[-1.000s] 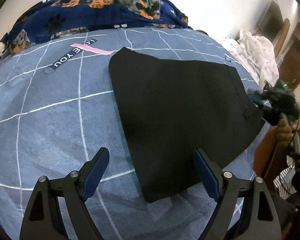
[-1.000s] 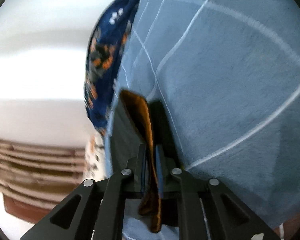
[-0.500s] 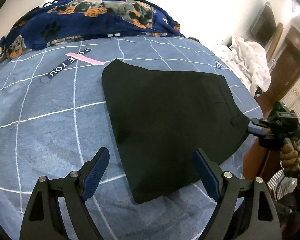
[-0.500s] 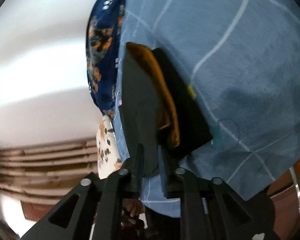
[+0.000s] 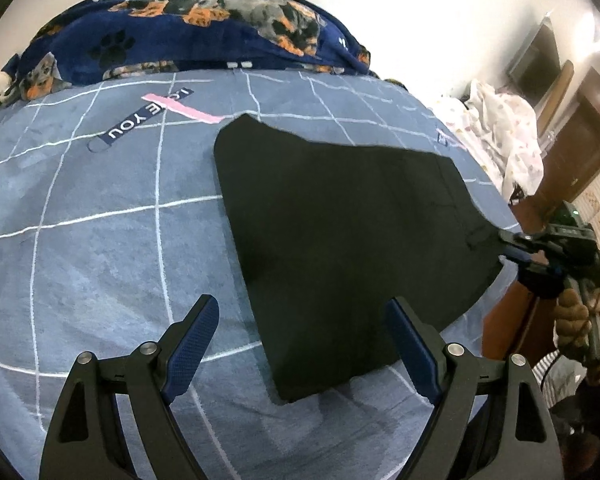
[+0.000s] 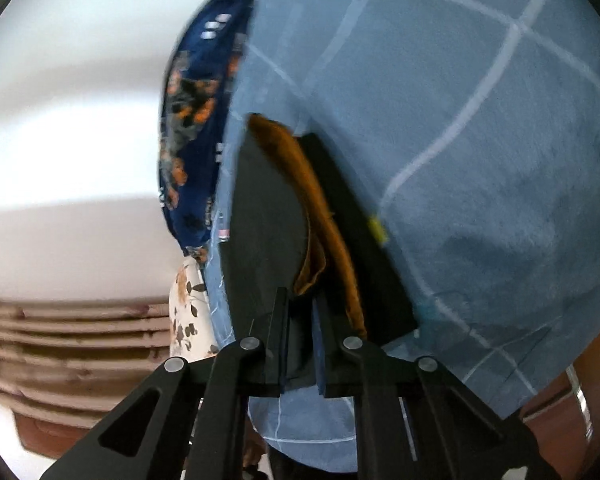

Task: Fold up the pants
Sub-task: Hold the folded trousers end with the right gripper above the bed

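The black pants [image 5: 340, 232] lie folded flat on the blue checked bedspread [image 5: 100, 240]. My left gripper [image 5: 302, 344] is open and empty, hovering just above the near edge of the pants. My right gripper [image 5: 508, 240] grips the waistband corner at the bed's right edge. In the right wrist view the right gripper [image 6: 300, 316] is shut on the black pants [image 6: 260, 220], whose orange lining [image 6: 312, 200] shows in the waistband opening.
A navy dog-print blanket [image 5: 188, 32] is heaped at the far side of the bed. A pink and navy strap [image 5: 152, 112] lies on the bedspread left of the pants. White printed cloth [image 5: 508, 128] and brown furniture are at the right.
The right gripper has pulled the waistband corner out towards the bed's right edge, stretching the pants flatter. The left gripper has stayed open and has backed off a little.
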